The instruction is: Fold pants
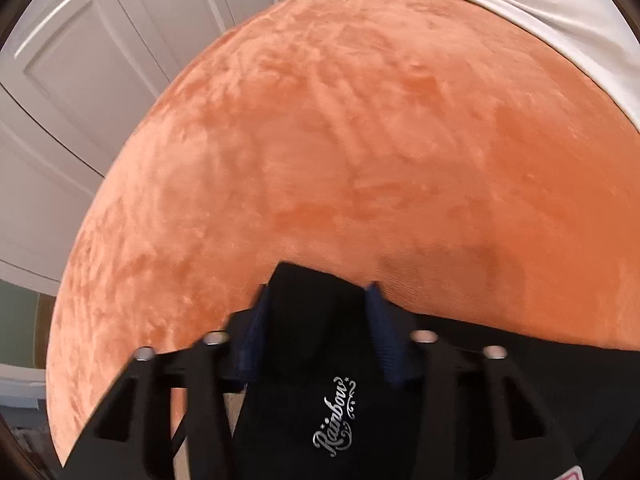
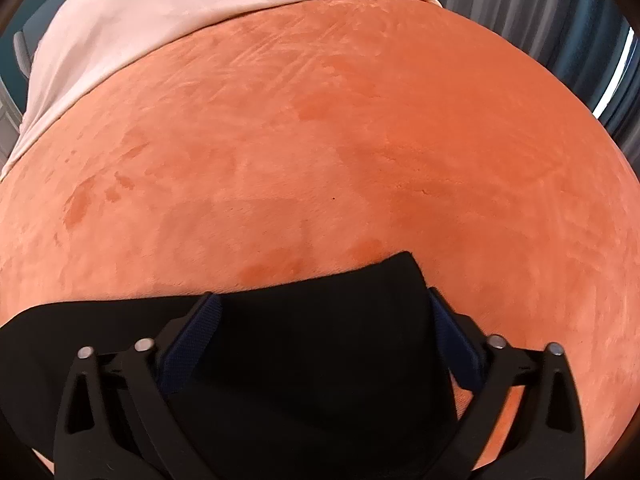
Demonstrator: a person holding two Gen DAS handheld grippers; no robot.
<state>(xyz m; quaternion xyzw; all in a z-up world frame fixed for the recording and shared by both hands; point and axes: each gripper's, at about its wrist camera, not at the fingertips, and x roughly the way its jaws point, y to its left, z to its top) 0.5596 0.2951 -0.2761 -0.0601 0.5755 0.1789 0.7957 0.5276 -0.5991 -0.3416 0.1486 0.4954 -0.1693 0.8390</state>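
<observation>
Black pants (image 1: 316,360) with a silver "Rainbow" print lie on an orange plush bed cover (image 1: 360,140). In the left wrist view my left gripper (image 1: 316,294) is shut on a raised corner of the pants, the blue pads (image 1: 378,320) pressing the cloth from both sides. In the right wrist view the pants (image 2: 320,360) lie flat under my right gripper (image 2: 324,300). Its jaws stand wide over another corner, and its blue pads (image 2: 448,320) flank the cloth without visibly pinching it. Both grippers point steeply down at the bed.
A white sheet (image 1: 540,8) covers the far end of the bed and also shows as the sheet (image 2: 160,8) in the right view. White panelled doors (image 1: 80,80) stand left of the bed. Dark curtains (image 2: 540,8) hang on the right side.
</observation>
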